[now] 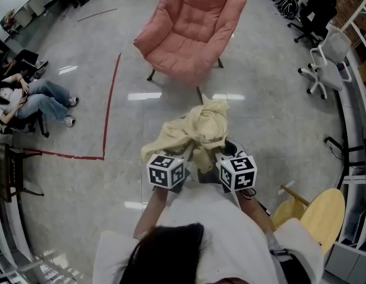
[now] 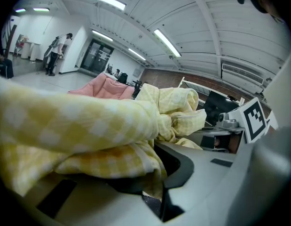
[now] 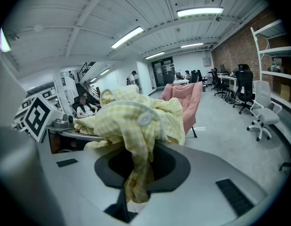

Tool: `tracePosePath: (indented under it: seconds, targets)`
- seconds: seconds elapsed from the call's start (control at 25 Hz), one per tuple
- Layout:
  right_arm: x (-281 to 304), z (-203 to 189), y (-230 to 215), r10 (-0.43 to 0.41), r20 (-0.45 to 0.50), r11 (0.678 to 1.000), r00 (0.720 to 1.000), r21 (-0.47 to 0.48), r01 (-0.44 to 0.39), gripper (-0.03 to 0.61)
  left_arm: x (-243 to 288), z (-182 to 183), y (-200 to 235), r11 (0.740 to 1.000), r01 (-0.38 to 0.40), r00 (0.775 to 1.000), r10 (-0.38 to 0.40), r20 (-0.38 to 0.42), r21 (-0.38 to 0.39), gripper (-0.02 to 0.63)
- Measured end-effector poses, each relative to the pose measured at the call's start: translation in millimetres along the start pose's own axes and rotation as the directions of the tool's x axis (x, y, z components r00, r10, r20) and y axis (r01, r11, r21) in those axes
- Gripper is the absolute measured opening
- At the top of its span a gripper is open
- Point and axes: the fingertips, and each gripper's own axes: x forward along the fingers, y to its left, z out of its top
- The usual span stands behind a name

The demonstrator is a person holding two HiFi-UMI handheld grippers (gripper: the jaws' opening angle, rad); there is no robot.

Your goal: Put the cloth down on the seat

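A seated person point(image 1: 35, 102) is at the far left, beyond a red floor line point(image 1: 112, 99). The left gripper point(image 2: 157, 187) has its jaws nearly together, pinching the yellow checked cloth point(image 1: 197, 129). The cloth is bunched in the air across both grippers, above the floor. The right gripper point(image 3: 131, 185) pinches another fold the same way. The pink armchair point(image 1: 191, 34) stands farther off, well apart from the cloth.
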Motion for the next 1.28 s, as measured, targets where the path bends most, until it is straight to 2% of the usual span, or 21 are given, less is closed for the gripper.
tracePosePath:
  seconds: [0.2,0.48,0.8,1.08,1.28]
  targets:
    - [29.5,16.6,-19.0,0.039,-0.019,0.999,0.999,-0.012,-0.039,0.083,25.2,18.5,17.1,1.000,-0.024,1.000,0.024,-0.001,-0.014,0.060]
    - [83.0,60.8,-58.8,0.083,-0.043,0.996,0.996,-0.039,-0.084,0.083,75.8,65.4,47.9,0.995,-0.064,0.998,0.065,0.007,-0.076,0.061]
    - [140.1,102.7,-111.7,0.124,-0.050,0.992,0.991,-0.024,-0.125,0.083,138.9,116.3,77.7,0.990,-0.106,0.994,0.107,0.003,-0.095,0.061]
    - [174.8,127.3,-153.3,0.148,-0.061,0.988,0.987,-0.038,-0.150,0.083,187.5,145.4,92.0,0.985,-0.130,0.991,0.131,0.004,-0.115,0.061]
    - [189.3,143.9,-178.8,0.159,-0.064,0.985,0.985,-0.061,-0.163,0.083,214.7,161.5,93.8,0.980,-0.133,0.990,0.139,0.032,-0.147,0.061]
